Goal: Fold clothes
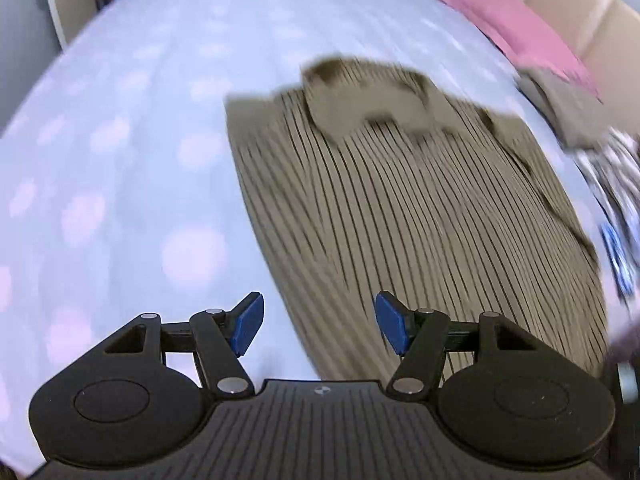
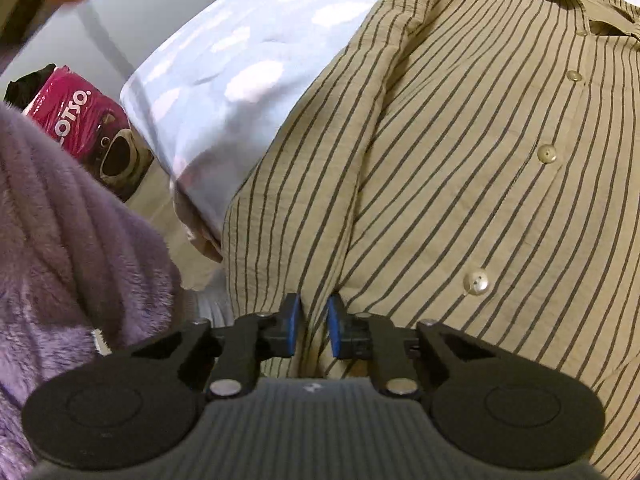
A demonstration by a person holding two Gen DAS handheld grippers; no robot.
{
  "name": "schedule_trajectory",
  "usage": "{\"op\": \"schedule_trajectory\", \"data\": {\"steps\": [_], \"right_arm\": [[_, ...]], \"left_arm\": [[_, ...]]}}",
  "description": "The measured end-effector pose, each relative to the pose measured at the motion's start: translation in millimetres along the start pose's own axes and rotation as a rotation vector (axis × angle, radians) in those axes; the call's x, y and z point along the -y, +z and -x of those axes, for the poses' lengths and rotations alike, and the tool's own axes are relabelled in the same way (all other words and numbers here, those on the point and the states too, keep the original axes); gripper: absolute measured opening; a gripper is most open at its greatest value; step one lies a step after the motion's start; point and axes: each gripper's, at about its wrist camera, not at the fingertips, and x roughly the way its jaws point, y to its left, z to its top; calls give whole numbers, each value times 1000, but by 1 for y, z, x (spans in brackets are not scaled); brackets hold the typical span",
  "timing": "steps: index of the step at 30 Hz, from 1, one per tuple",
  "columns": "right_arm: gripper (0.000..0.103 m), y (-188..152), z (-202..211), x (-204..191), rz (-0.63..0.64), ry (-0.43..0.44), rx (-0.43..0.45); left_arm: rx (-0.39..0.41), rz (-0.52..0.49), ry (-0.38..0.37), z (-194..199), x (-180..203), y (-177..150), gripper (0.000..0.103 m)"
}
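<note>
A tan shirt with dark stripes [image 1: 400,200] lies spread on the bed, its collar [image 1: 368,96] at the far end. My left gripper [image 1: 318,320] hovers open above the shirt's left edge with nothing between its blue pads. In the right wrist view the shirt [image 2: 460,160] fills the frame with its button row [image 2: 547,154] facing up. My right gripper [image 2: 314,328] sits at the shirt's near edge, its jaws narrow, and a raised fold of the striped cloth is pinched between the pads.
The bed sheet [image 1: 120,120] is pale blue with pink dots. A pink pillow [image 1: 520,28], a tan folded garment [image 1: 568,112] and patterned cloth [image 1: 616,184] lie at the right. A purple fluffy sleeve [image 2: 60,240] and a pink bag [image 2: 80,116] are beside the bed's edge [image 2: 160,132].
</note>
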Motion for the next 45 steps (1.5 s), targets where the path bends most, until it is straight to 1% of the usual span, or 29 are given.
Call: {"op": "schedule_trajectory", "data": {"steps": [3, 7, 10, 12, 14, 15, 16, 17, 18, 19, 20, 21, 26, 29, 31, 34, 38, 42, 45], "right_arm": [[14, 0, 1, 2, -16, 10, 0], [18, 1, 0, 6, -59, 30, -3], [20, 1, 1, 1, -59, 21, -1], [23, 1, 2, -2, -57, 18, 3], [24, 2, 3, -2, -68, 16, 4], [24, 1, 4, -2, -76, 16, 4], [22, 1, 3, -1, -84, 18, 3], [19, 0, 3, 0, -95, 16, 2], [11, -1, 4, 0, -102, 14, 1], [7, -1, 4, 1, -110, 13, 3], [7, -2, 7, 0, -117, 18, 10], [3, -2, 9, 0, -123, 22, 17], [3, -4, 26, -9, -117, 55, 62], [3, -7, 37, -16, -106, 81, 90], [3, -11, 45, -19, -109, 85, 104], [3, -18, 56, -22, -128, 78, 119], [3, -30, 65, -26, -164, 62, 122], [3, -43, 72, -27, -194, 54, 116], [3, -51, 75, -25, -221, 46, 113]], "left_arm": [[42, -9, 44, -29, -2, 41, 60], [80, 21, 92, -67, -8, 73, 60], [75, 42, 117, -95, -12, 88, 60], [69, 51, 136, -108, -15, 96, 60], [65, 50, 154, -120, -18, 102, 58], [61, 51, 166, -125, -19, 104, 54], [56, 52, 179, -131, -22, 106, 45], [44, 56, 188, -134, -24, 108, 38], [28, 61, 187, -140, -29, 109, 23], [19, 67, 178, -143, -32, 108, 13], [21, 72, 170, -144, -34, 108, 10], [25, 76, 162, -143, -36, 107, 4], [97, 86, 113, -120, -36, 111, 2], [122, 95, 84, -105, -31, 115, 2], [135, 89, 67, -97, -22, 119, 2], [153, 51, 43, -90, -3, 126, 2], [150, -10, 5, -97, 27, 132, 2], [127, -72, -19, -115, 59, 135, 2], [105, -99, -32, -131, 77, 135, 2]]}}
